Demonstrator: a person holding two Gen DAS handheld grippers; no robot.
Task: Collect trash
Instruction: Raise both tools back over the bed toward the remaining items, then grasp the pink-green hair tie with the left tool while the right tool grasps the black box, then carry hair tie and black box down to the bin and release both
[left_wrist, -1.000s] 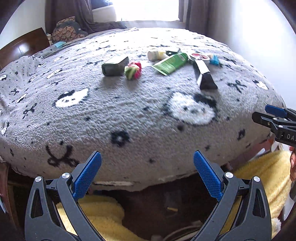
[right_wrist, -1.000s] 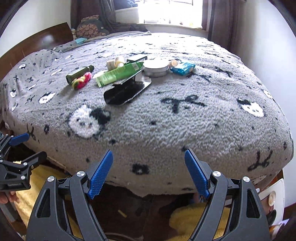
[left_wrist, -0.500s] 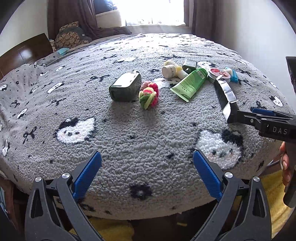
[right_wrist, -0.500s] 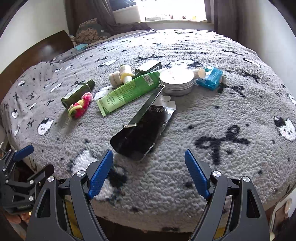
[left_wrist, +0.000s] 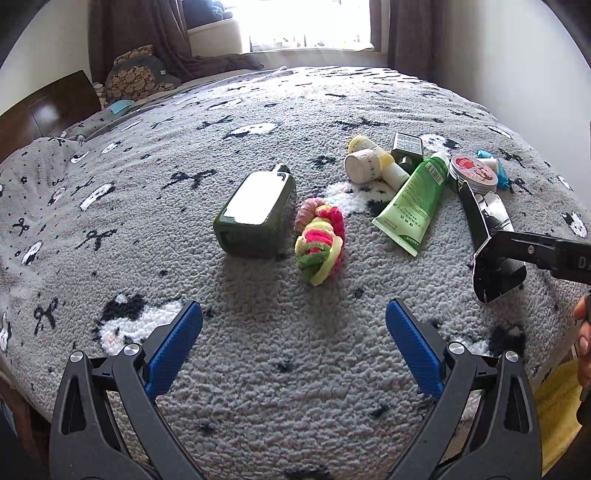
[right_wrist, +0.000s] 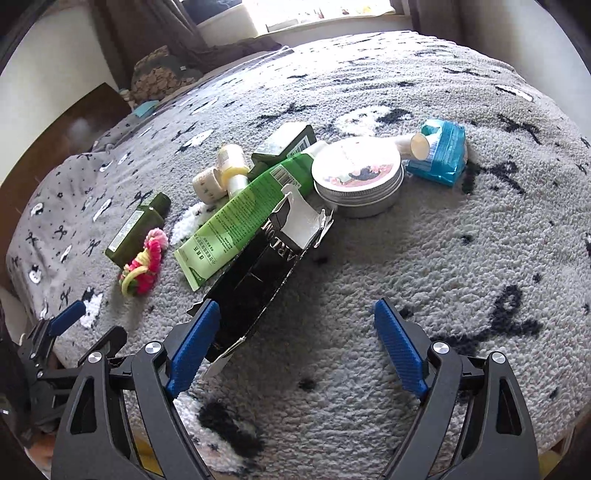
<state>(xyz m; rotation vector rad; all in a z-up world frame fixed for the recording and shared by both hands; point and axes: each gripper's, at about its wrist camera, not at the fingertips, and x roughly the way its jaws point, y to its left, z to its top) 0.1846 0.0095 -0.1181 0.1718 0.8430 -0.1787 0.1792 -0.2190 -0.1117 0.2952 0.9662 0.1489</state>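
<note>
We are holding the left gripper (left_wrist: 293, 325) low over the near part of the blanket (left_wrist: 280, 384), its blue pads standing wide apart with only bare fleece between them. The right gripper (right_wrist: 295, 325) is spreading its jaws wider, and nothing is clamped; its left pad (right_wrist: 192, 350) is lying just over the near corner of the black carton (right_wrist: 255, 280), which sits mostly outside the gap. Bare blanket is running off to the right of that carton, giving free room on that side, while the bed's near edge is dropping away just behind both grippers.

The carton is lying flattened, its torn white flap pointing away from us, and we are reading part of a word on it, "ARLOM", the first letter hidden. Just left of it the green tube (right_wrist: 251, 206) is lying with a barcode near its cap and small print we cannot make out. Further left the hair ties (left_wrist: 319, 245) are touching the dark green bottle (left_wrist: 256, 216), whose label is washed out by glare. Behind the tube are sitting a tape roll (left_wrist: 364, 166), a pale bottle (right_wrist: 232, 166) and a green box (right_wrist: 286, 144) with a barcode. The round tin (right_wrist: 356, 181) is touching the carton's far end, and the blue packet (right_wrist: 441, 153) is lying beyond it. Farther off the blanket is running bare toward the window (left_wrist: 306, 22)
</note>
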